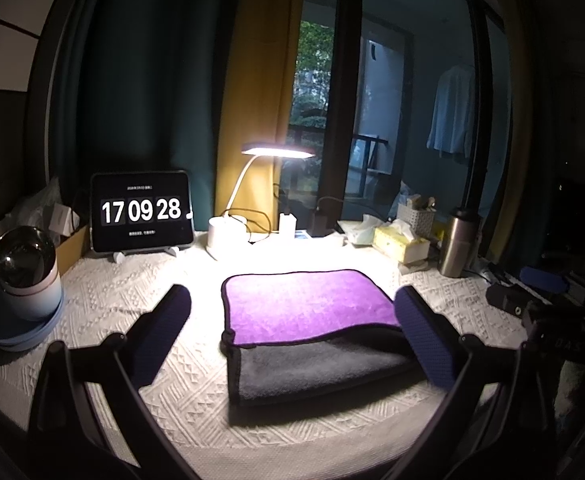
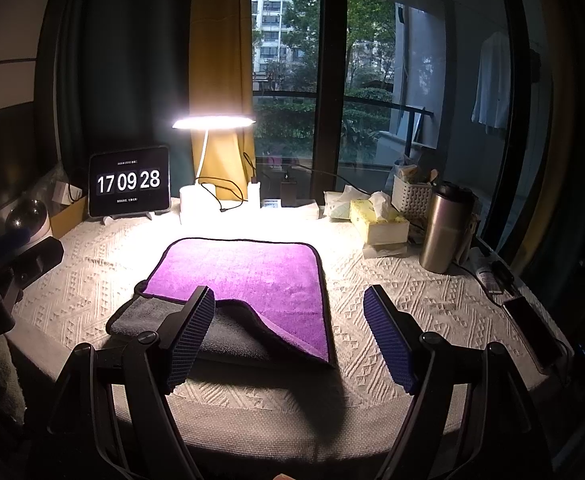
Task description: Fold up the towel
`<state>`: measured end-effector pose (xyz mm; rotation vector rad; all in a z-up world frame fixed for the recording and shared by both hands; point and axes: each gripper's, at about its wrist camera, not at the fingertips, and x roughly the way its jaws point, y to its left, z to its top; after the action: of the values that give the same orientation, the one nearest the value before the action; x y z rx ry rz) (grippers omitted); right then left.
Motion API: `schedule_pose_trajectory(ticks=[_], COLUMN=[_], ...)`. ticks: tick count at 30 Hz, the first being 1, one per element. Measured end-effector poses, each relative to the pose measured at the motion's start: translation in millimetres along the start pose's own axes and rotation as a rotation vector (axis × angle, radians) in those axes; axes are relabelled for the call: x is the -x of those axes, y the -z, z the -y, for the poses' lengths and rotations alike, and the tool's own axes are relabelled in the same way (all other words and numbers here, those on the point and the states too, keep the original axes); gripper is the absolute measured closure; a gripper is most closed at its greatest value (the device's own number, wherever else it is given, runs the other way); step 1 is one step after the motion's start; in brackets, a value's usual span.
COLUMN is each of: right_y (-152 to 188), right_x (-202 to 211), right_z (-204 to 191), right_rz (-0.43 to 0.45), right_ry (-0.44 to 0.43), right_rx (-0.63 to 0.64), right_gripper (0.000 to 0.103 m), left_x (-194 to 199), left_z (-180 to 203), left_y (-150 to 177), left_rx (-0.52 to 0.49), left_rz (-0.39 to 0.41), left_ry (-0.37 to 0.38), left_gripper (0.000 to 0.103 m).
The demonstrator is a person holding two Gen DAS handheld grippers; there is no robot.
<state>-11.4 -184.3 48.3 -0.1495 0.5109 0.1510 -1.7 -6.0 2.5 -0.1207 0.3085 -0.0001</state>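
Observation:
A purple towel [image 1: 308,306] with a grey underside [image 1: 324,372] and black trim lies folded on the white textured tablecloth. It also shows in the right wrist view [image 2: 248,276], where its near purple layer is rumpled up over the grey layer. My left gripper [image 1: 292,332] is open and empty, above the towel's near half, its fingers either side of it. My right gripper [image 2: 290,338] is open and empty, over the towel's near right corner. The right gripper's body shows at the right edge of the left wrist view [image 1: 548,312].
At the back stand a tablet clock [image 1: 142,210], a lit desk lamp [image 1: 278,151], a tissue box [image 2: 378,222], a white basket [image 2: 412,196] and a steel flask [image 2: 446,228]. A round speaker [image 1: 24,268] sits at the left. A phone [image 2: 532,332] lies at the right edge.

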Motion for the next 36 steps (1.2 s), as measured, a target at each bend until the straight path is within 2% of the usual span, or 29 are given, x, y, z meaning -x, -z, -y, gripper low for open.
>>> schedule_pose_trajectory(ticks=[23,36], right_y=[1,10], right_x=[-5,-31], right_z=[-1,12], right_rz=[-0.012,-0.056], right_ry=[-0.013,0.0], right_rx=[0.002,-0.006], right_gripper=[0.023,0.023], left_x=[1,-30], left_z=[1,-2], left_y=[5,18], left_rx=[-0.005,0.021], left_rz=[0.007,-0.082], left_ry=[0.006,-0.003], left_gripper=[0.001,0.001])
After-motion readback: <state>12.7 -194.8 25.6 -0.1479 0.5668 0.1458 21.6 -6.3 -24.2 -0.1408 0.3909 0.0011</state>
